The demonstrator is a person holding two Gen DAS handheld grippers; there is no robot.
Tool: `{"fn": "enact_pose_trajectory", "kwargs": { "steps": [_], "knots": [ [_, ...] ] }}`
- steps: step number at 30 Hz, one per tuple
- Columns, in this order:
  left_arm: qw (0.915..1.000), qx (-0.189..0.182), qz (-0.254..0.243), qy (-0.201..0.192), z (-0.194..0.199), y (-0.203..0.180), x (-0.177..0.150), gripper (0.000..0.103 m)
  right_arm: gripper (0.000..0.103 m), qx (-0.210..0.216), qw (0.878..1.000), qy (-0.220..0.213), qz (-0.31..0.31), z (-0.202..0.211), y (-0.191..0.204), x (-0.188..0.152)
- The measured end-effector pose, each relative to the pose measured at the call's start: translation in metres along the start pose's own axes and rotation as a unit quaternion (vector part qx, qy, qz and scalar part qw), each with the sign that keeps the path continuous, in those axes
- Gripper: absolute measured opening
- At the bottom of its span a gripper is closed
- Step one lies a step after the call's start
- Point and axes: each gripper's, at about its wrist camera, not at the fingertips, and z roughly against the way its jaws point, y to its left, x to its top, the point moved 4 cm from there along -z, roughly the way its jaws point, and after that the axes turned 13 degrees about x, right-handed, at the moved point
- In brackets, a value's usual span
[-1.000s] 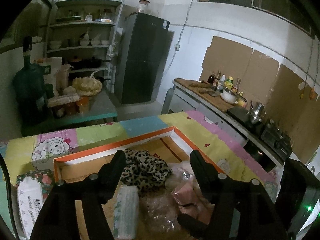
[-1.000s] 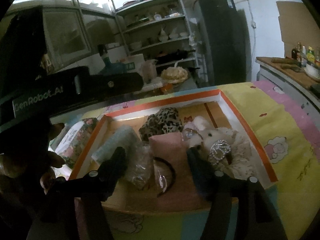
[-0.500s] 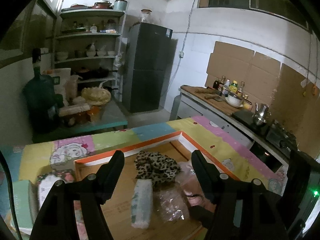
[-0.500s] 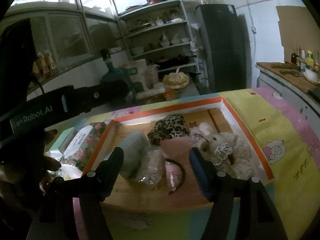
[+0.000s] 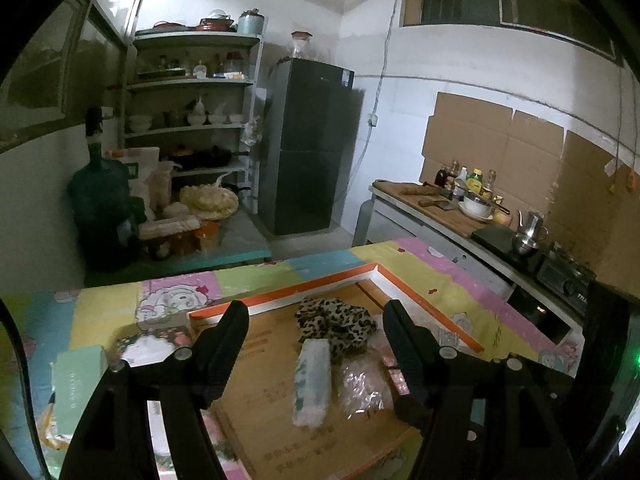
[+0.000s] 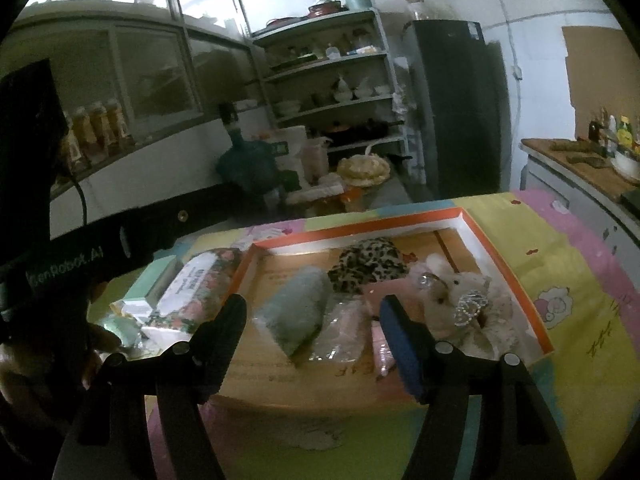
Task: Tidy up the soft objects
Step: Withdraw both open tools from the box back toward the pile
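loc: home kitchen | evid: fridge (image 5: 310, 148); crockery shelves (image 5: 192, 120); gas stove (image 5: 566, 280); counter w/ bottles (image 5: 466, 178)

Black angular fingers (image 5: 224, 344) with silver screws; white "GenRobot.AI" lettering

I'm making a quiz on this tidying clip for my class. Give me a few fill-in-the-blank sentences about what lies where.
1. The soft things lie in a shallow box with an ____ rim.
2. The scrunchie at the far side of the box has a ____ print.
3. The plush toy lies at the ____ end of the box in the right wrist view.
4. The right gripper holds ____.

Missing words: orange; leopard; right; nothing
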Motion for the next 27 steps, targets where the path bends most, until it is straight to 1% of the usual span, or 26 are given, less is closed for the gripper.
{"fn": "enact_pose_trajectory", "kwargs": {
  "steps": [11,27],
  "knots": [
    [0.9995,0.024,0.012,-0.014,0.035,0.031,-0.012,0.069,0.071,0.012,1.0,-0.003,0.02,0.007,0.034,-0.002],
    [0.9975,0.059,0.037,-0.015,0.069,0.085,-0.033,0.069,0.071,0.042,0.998,0.004,0.055,0.0,0.09,-0.006]
  ]
}}
